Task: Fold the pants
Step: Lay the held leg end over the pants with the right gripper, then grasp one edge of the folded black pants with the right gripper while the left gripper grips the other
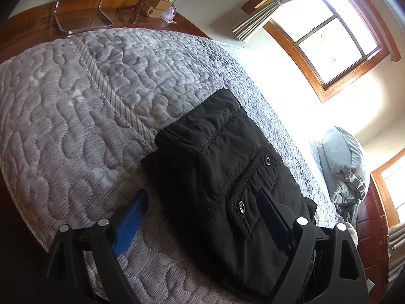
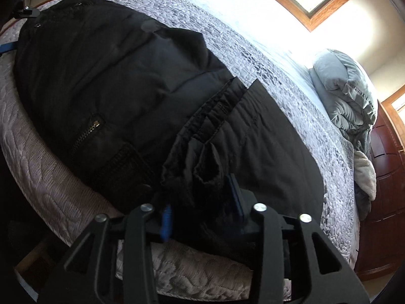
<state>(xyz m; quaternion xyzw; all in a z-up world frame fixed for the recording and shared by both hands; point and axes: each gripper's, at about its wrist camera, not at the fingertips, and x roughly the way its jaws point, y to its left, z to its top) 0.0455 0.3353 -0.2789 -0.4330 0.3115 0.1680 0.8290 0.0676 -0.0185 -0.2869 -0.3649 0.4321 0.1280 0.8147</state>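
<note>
Black pants point(image 1: 227, 172) lie folded on a grey quilted mattress point(image 1: 76, 116). My left gripper point(image 1: 202, 210) is open, its blue fingers point(image 1: 131, 217) wide apart, one beside the pants on the mattress, the other over the snap pocket. In the right wrist view the pants point(image 2: 126, 76) spread across the mattress point(image 2: 38, 157), with a zip pocket and the bunched waistband near me. My right gripper point(image 2: 200, 202) has its jaws around bunched black cloth at the near edge of the pants; the fingertips are partly hidden by the cloth.
A grey folded duvet point(image 2: 344, 88) and a dark wood headboard point(image 2: 384, 190) are at the right. A bright window point(image 1: 326, 35), a metal-frame chair point(image 1: 83, 5) and boxes on the wood floor lie beyond the bed. The mattress edge runs close below my grippers.
</note>
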